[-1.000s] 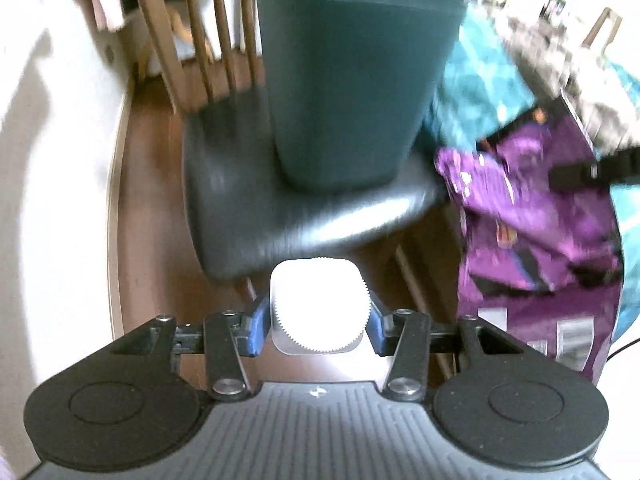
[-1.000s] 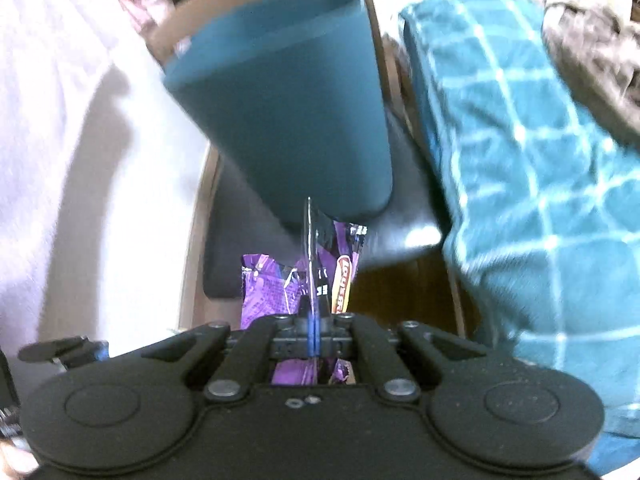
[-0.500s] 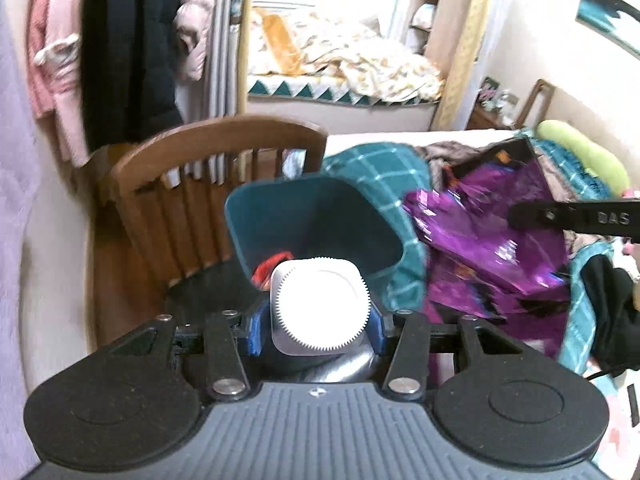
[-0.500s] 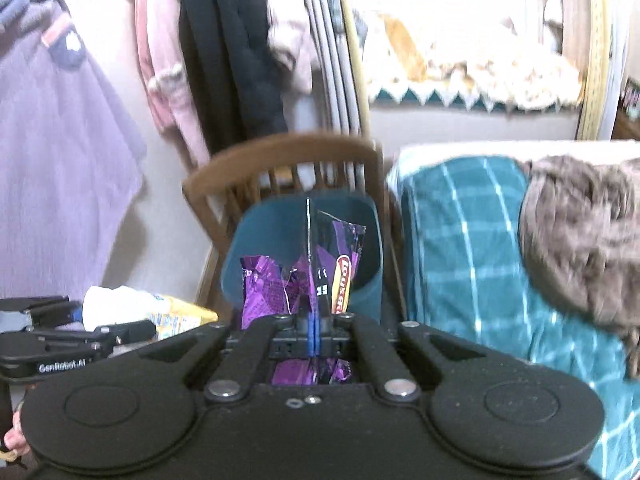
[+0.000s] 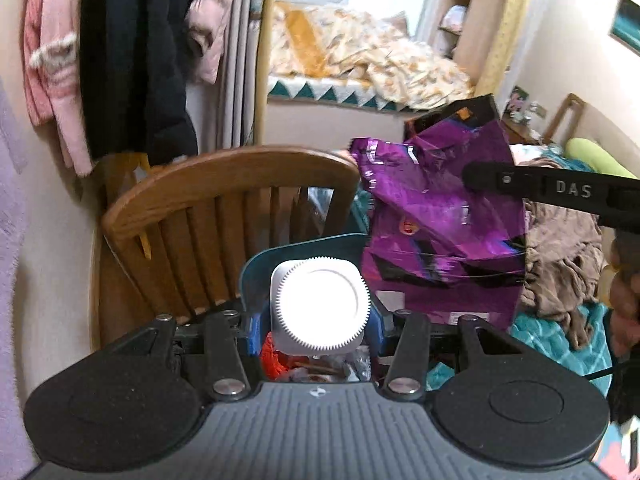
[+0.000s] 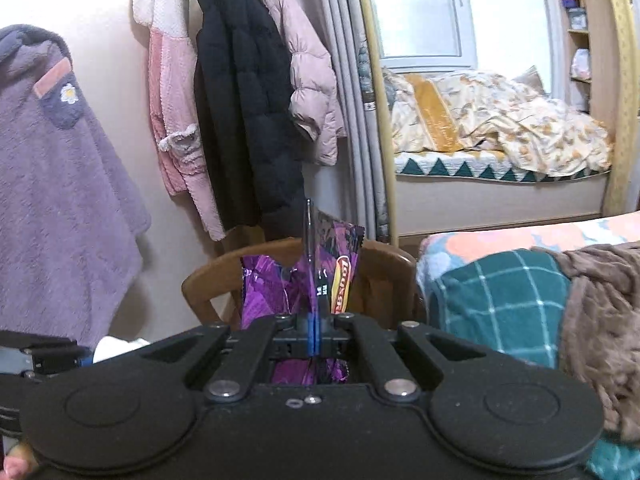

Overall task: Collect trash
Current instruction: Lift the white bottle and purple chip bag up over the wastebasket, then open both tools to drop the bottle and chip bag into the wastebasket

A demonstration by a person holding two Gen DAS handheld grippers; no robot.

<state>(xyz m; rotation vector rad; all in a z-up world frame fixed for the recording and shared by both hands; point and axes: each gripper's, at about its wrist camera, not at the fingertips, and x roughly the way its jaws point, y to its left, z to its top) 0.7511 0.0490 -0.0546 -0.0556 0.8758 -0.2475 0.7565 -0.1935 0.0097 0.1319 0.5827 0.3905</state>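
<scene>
A bedroom with coats [image 6: 244, 120] hanging on the wall and a wooden chair [image 5: 224, 216] carrying a teal bin [image 5: 280, 256]. The left gripper [image 5: 316, 332] is clamped on a white capped bottle [image 5: 318, 306], held above the bin's mouth. The right gripper [image 6: 312, 332], jaws pressed together, pinches a purple snack bag [image 5: 436, 220] that hangs just right of the bin, beside the chair back.
</scene>
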